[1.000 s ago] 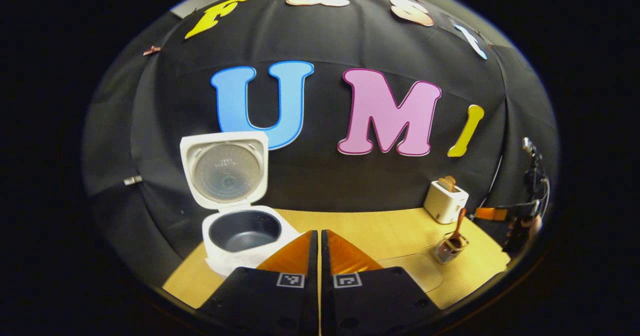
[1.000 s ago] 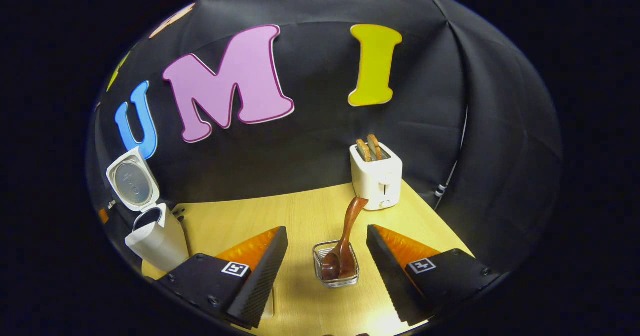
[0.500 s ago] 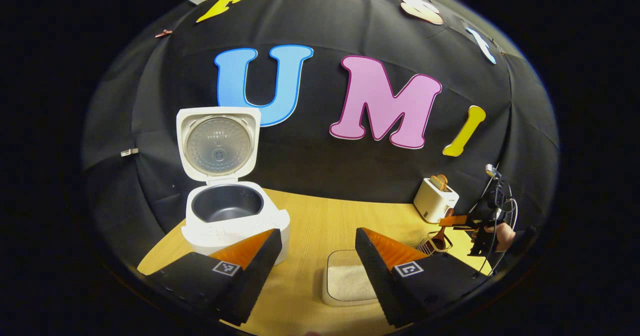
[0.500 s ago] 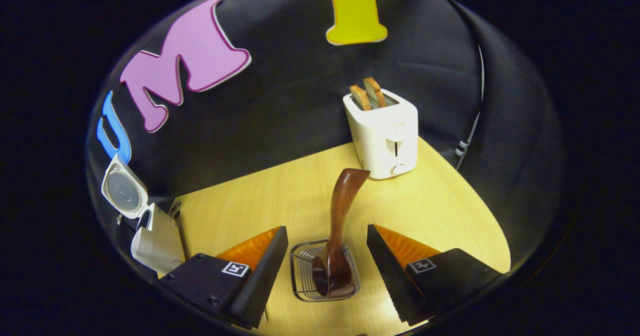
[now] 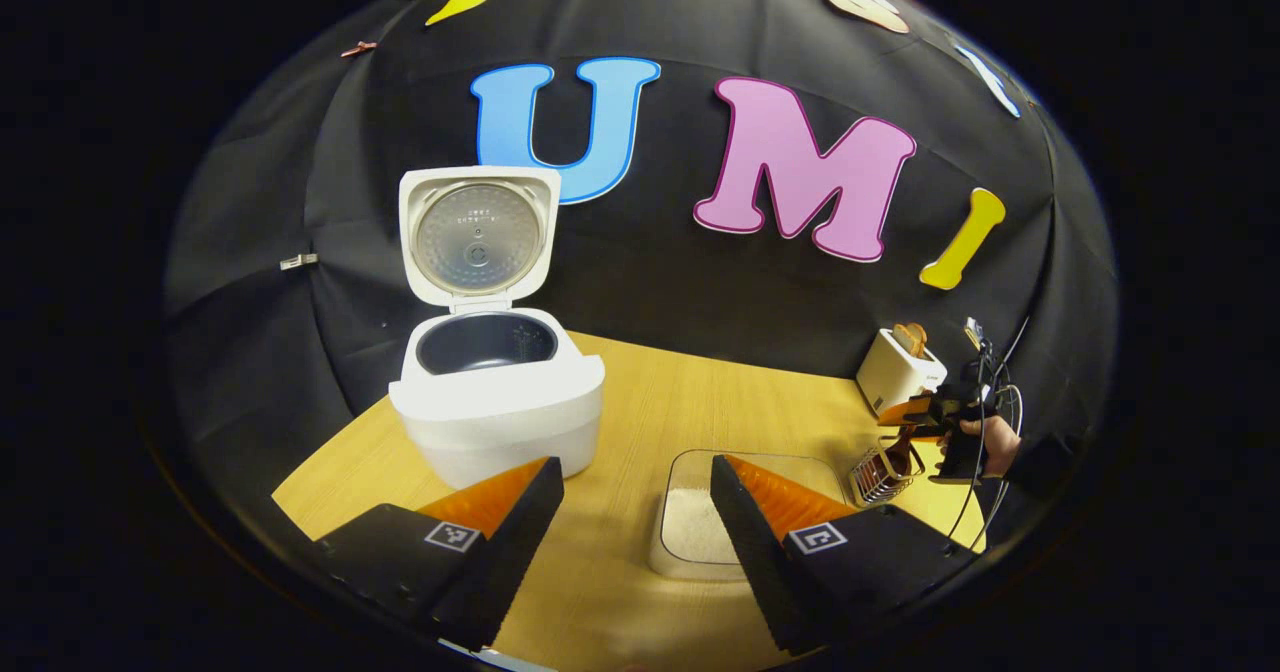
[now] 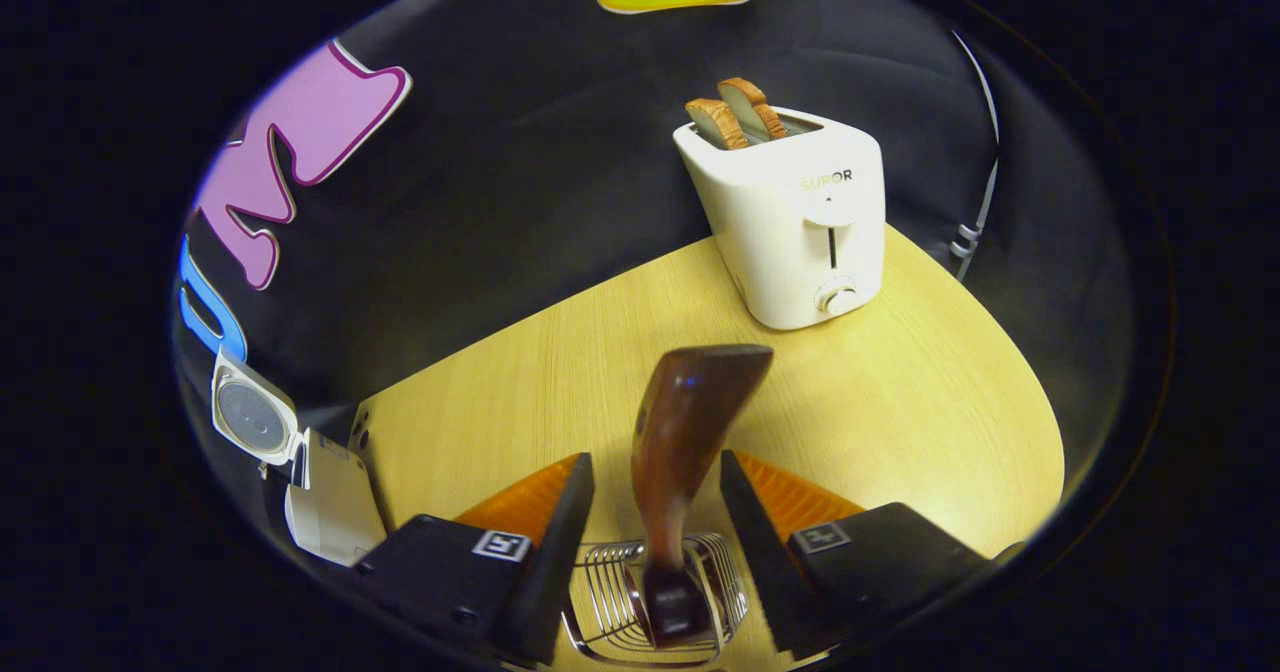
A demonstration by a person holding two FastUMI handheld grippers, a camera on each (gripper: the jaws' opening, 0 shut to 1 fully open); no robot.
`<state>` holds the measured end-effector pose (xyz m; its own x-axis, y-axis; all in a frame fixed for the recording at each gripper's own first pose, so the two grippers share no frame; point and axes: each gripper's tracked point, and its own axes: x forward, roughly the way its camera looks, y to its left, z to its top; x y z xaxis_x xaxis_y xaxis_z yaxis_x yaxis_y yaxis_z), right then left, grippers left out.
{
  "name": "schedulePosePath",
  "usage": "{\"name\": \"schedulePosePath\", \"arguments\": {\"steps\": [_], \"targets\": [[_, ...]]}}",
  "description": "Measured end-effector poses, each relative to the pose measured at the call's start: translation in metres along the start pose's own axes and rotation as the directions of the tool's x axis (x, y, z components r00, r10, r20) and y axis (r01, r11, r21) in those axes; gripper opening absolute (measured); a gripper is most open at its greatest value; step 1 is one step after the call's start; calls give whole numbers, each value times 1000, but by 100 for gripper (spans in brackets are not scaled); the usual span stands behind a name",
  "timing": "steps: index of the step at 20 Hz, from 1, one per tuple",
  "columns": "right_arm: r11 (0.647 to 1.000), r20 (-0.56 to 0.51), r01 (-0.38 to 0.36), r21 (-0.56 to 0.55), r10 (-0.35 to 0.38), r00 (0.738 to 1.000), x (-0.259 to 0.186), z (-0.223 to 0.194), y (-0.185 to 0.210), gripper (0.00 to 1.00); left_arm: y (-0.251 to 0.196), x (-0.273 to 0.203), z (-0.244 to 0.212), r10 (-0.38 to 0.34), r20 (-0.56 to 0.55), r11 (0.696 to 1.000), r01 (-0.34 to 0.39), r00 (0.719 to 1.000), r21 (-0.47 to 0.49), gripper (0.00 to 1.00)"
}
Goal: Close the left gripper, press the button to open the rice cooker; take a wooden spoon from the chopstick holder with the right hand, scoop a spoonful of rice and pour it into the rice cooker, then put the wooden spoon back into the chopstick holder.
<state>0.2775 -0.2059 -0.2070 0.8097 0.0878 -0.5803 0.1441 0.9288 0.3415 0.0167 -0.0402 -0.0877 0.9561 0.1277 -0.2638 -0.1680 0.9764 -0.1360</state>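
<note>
Wooden spoon (image 6: 690, 432) stands up at bottom centre of your right gripper view, bowl end down in the wire chopstick holder (image 6: 620, 602), handle leaning up and right between the fingers. Your right gripper (image 6: 655, 512) has its jaws spread, one finger on each side of the handle; a gap shows on each side, so no grip yet. Your left gripper (image 5: 635, 512) is released too, jaws wide apart, holding nothing, low centre of the left gripper view.

Counts: one rice cooker (image 5: 497, 392), one spoon, one holder, one clear tray (image 5: 700, 522), one toaster (image 6: 790, 222).

Containers: the cooker sits left of centre in the left gripper view, lid (image 5: 478, 237) flipped upright, dark inner pot bare. The tray at lower centre holds white rice (image 5: 685, 537), partly behind your left gripper's finger. Toaster at upper right of the right gripper view carries two bread slices (image 6: 735, 112) sticking out of its slots. All stand on the light wood table (image 6: 900, 402).
</note>
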Motion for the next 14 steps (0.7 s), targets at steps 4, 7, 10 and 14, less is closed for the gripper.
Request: {"name": "schedulePosePath", "arguments": {"steps": [4,7,10,14], "targets": [[1000,-58,-2,-7,1,998,0,-15,1,43,-5,-3,-8,1,-8,1000,-1,1000,-1,96],[1000,-31,29,-8,-29,999,-6,-8,-7,25,-10,-1,-10,-15,-12,1000,15,1000,0,96],[999,-10,38,-16,-38,999,-16,-2,-8,17,-9,-1,-8,-35,-10,999,35,999,5,96],[999,68,33,-17,-32,997,-38,17,-2,17,-3,0,0,-63,0,998,63,998,4,96]]}}
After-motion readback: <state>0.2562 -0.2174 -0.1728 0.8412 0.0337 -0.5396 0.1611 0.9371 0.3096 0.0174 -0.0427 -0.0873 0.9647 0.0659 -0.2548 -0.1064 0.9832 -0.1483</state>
